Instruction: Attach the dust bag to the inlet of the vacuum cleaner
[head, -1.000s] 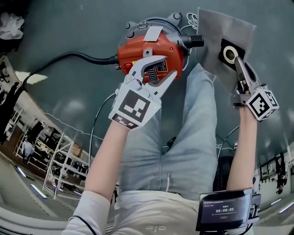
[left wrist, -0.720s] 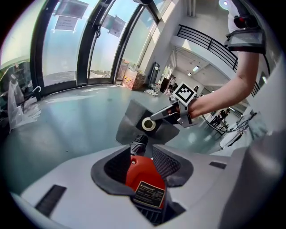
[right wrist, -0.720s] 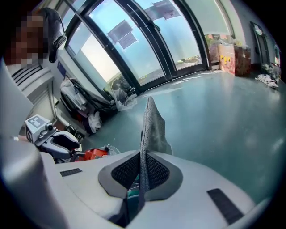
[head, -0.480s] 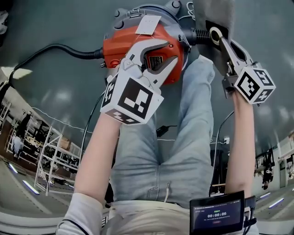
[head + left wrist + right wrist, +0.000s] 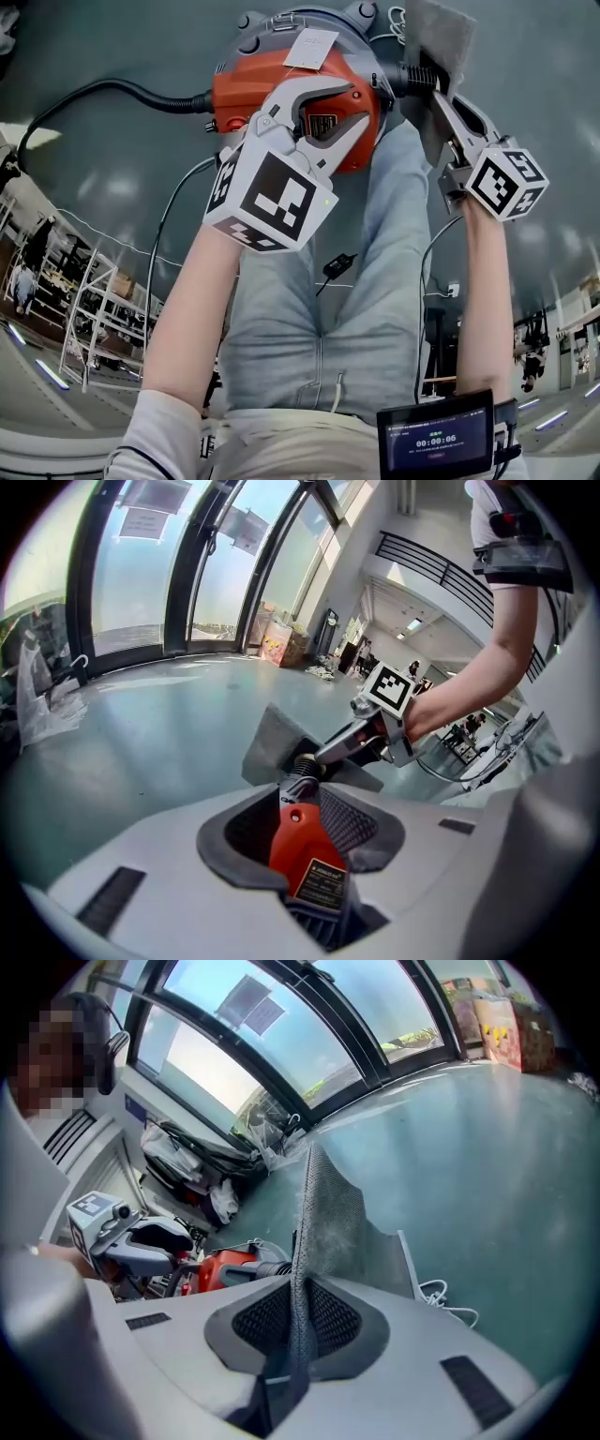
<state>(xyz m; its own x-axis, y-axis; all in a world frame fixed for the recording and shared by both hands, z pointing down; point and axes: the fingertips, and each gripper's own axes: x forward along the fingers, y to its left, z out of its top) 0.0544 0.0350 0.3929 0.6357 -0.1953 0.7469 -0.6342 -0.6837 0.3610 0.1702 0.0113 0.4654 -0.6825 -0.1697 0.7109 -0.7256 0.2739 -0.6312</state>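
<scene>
The red vacuum cleaner point(image 5: 281, 80) lies on the floor ahead of the person's knees. My left gripper point(image 5: 342, 105) is shut on its red handle point(image 5: 305, 850), which sits between the pads. The black ribbed inlet point(image 5: 417, 75) sticks out on the vacuum's right. My right gripper point(image 5: 436, 98) is shut on the grey dust bag point(image 5: 436, 33), seen edge-on between its pads point(image 5: 302, 1232). In the left gripper view the bag point(image 5: 267, 752) stands right at the inlet point(image 5: 302, 766). Whether its collar sits over the inlet is hidden.
A black hose point(image 5: 122, 89) runs left from the vacuum. White cord point(image 5: 445, 1302) lies on the green floor beside the bag. The person's jeans-clad legs point(image 5: 375, 281) fill the lower middle. Bags and clutter point(image 5: 197, 1162) sit by the window wall.
My right gripper has carried the dust bag left and down, from beside the vacuum to its inlet. My left gripper has settled lower on the red handle.
</scene>
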